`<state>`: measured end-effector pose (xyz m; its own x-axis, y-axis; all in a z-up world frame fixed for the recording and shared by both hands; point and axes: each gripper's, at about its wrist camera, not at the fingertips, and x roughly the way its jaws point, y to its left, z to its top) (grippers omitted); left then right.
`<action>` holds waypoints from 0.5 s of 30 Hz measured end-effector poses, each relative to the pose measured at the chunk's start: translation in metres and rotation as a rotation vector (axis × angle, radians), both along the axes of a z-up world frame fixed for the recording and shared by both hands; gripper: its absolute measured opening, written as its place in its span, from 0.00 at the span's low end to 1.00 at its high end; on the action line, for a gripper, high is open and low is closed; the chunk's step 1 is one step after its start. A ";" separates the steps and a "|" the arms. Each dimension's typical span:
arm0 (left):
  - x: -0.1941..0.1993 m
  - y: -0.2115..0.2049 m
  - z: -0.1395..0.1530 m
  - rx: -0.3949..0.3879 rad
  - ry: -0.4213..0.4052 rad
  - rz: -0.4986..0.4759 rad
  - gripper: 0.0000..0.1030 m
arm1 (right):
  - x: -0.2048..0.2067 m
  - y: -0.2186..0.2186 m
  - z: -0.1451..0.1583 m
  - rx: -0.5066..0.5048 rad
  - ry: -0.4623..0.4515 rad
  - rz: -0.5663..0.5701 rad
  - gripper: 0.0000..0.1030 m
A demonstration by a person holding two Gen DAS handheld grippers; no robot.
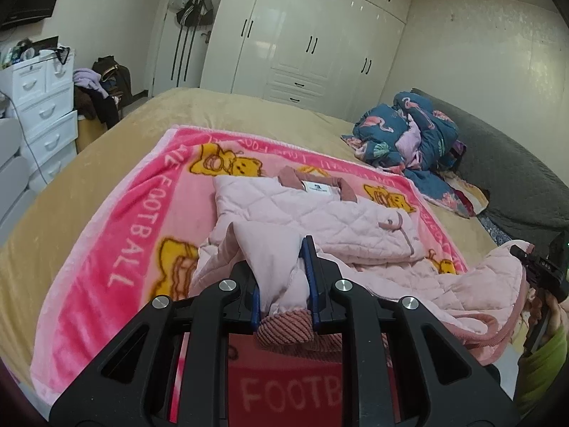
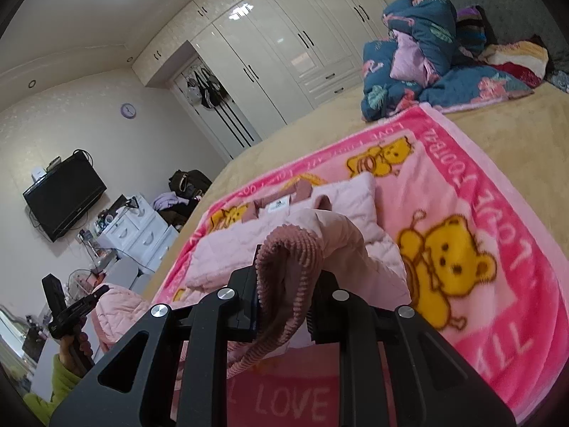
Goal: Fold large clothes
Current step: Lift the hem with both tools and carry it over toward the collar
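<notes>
A pale pink quilted jacket (image 1: 306, 210) lies on a pink bear-print blanket (image 1: 117, 249) on the bed, collar and white label at the far side. My left gripper (image 1: 282, 284) is shut on the jacket's hem, with its ribbed dusty-pink trim (image 1: 284, 331) bunched between the jaws. My right gripper (image 2: 284, 295) is shut on another part of the ribbed trim (image 2: 288, 270), lifted above the blanket (image 2: 498, 213). The jacket (image 2: 242, 235) also shows behind it. Each gripper shows at the edge of the other's view, the right (image 1: 533, 267) and the left (image 2: 74, 309).
The bed has a tan cover (image 1: 231, 110). A crumpled blue flamingo-print quilt (image 1: 412, 128) and a grey headboard (image 1: 515, 178) are at the far right. White drawers (image 1: 42, 106) and a clothes pile (image 1: 103, 89) stand left. White wardrobes (image 1: 320, 42) line the back wall.
</notes>
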<state>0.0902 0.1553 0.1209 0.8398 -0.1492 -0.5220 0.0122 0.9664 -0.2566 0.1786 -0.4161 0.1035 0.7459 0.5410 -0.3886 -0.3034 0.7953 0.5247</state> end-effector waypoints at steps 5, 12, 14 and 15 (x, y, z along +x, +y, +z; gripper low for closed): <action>0.005 0.001 0.008 0.019 -0.015 0.017 0.12 | 0.005 -0.002 0.010 0.011 -0.023 -0.010 0.17; 0.016 0.007 0.008 0.025 -0.008 0.038 0.12 | 0.014 -0.007 0.008 0.042 -0.022 -0.026 0.18; 0.022 0.008 0.008 0.025 -0.003 0.038 0.12 | 0.018 -0.007 0.007 0.049 -0.018 -0.030 0.18; 0.026 0.009 0.008 0.024 -0.001 0.039 0.12 | 0.021 -0.006 0.008 0.053 -0.019 -0.032 0.18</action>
<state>0.1160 0.1642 0.1291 0.8454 -0.1032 -0.5241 -0.0258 0.9721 -0.2331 0.1991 -0.4221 0.1112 0.7702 0.5361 -0.3455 -0.2884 0.7760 0.5610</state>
